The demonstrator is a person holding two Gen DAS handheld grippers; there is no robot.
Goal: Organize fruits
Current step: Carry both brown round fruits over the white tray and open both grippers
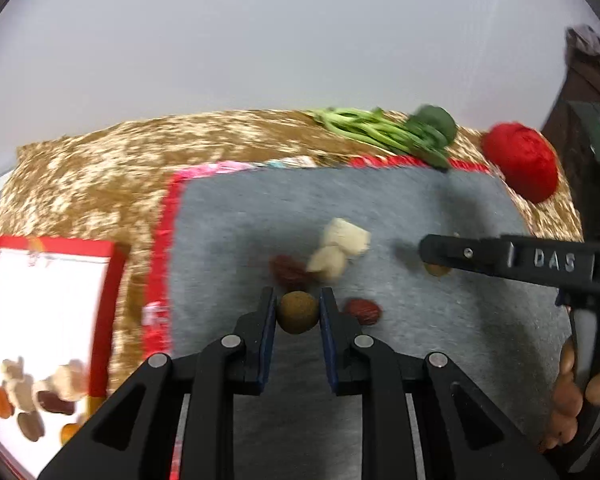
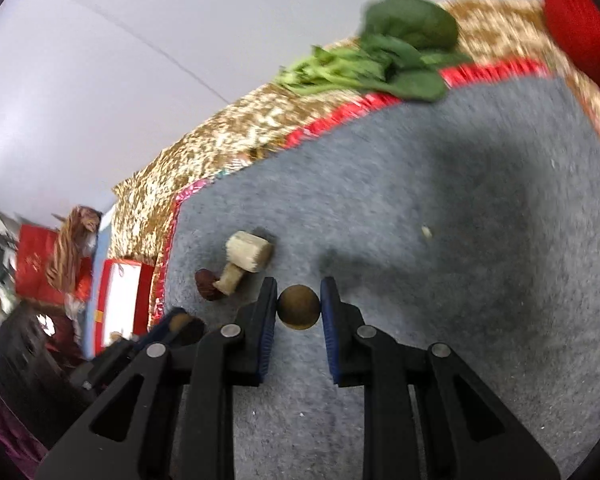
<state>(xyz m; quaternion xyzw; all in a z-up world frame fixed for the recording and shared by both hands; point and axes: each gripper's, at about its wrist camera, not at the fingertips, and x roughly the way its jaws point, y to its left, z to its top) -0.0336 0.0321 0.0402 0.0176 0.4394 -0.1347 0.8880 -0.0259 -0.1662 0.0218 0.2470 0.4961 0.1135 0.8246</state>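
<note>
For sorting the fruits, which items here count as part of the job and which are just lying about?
Job:
left gripper holding brown round fruit
right gripper holding round fruit
red dates
pale chunks
white tray

Lying about:
leafy greens
red object

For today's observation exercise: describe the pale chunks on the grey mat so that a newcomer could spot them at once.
Start at the grey felt mat with a red border. Near its middle lie two pale, cream-coloured blocky chunks, touching each other. Their neighbours are wrinkled dark red fruits; only the chunks are light and angular.
</note>
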